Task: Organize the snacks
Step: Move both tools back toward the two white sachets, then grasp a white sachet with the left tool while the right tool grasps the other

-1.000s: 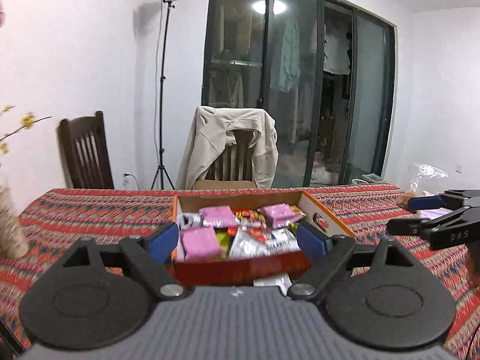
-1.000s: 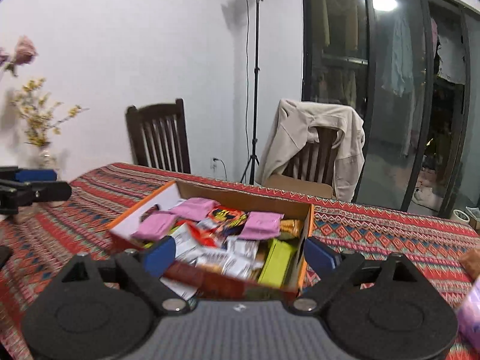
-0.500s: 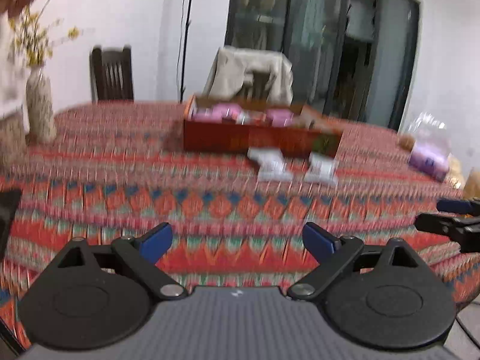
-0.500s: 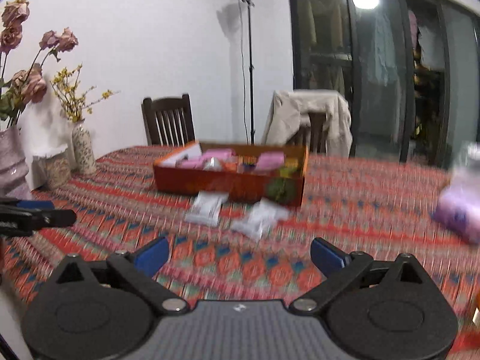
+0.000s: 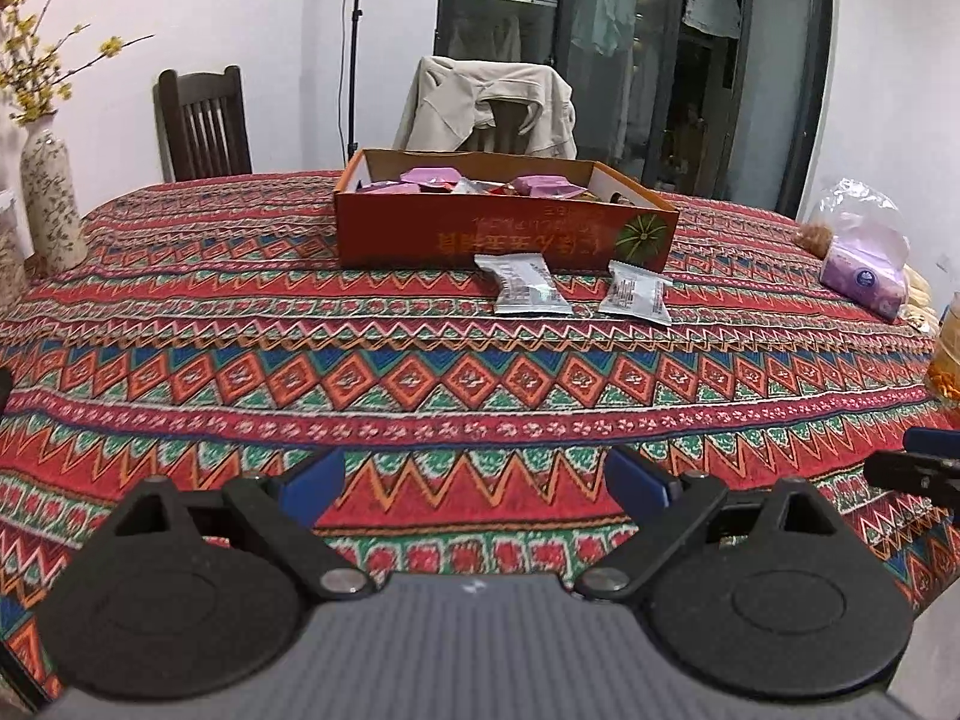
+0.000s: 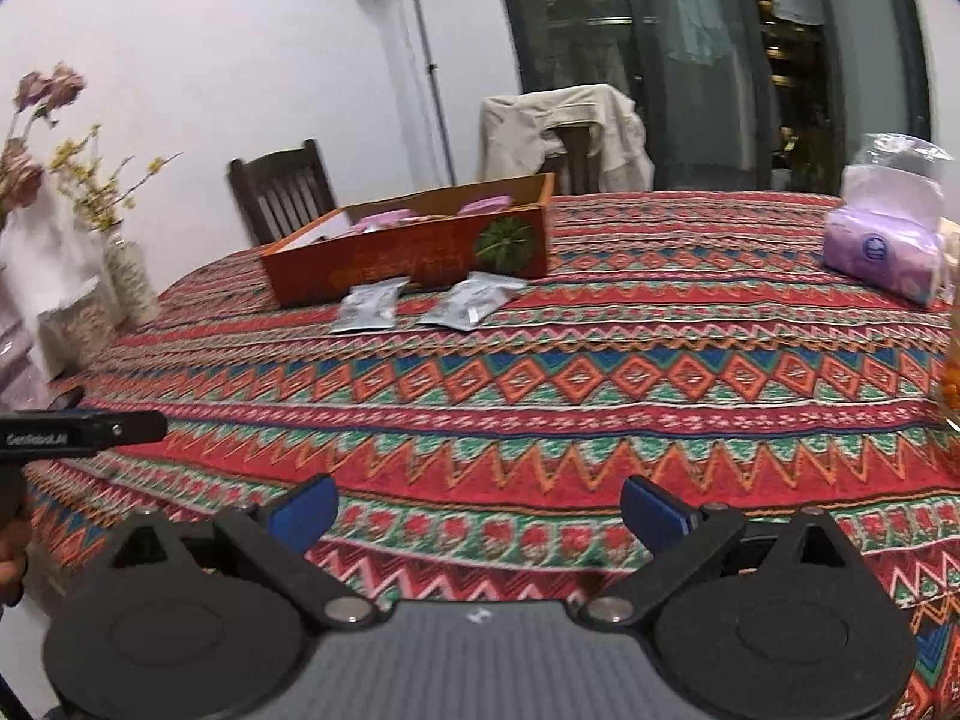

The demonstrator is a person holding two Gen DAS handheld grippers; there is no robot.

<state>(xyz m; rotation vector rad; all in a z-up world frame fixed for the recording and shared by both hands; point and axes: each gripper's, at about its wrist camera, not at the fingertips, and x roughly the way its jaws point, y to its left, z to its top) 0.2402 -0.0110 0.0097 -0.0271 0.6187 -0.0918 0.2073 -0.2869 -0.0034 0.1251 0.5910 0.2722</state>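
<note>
A: Where was the orange box (image 5: 504, 234)?

B: Far across the table (image 5: 240, 372), two silver packets (image 5: 523, 294) touching its near wall, long axes pointing away.

A: The grippers?

B: Left gripper (image 5: 474, 480) and right gripper (image 6: 477, 507) were both spread empty, well short; neither clearly nearer.

Item count:
- Silver snack packets (image 5: 528, 293) on the tablecloth (image 5: 420, 384), just near of the box: two; second packet (image 5: 637, 300) lies right of the first.
- Orange cardboard box (image 5: 420, 234): one; its packets cannot be counted.
- Chairs (image 5: 203, 120): two.
- Vase (image 5: 51, 204), far left: one.
- Purple tissue pack (image 5: 864, 282), right: one.
</note>
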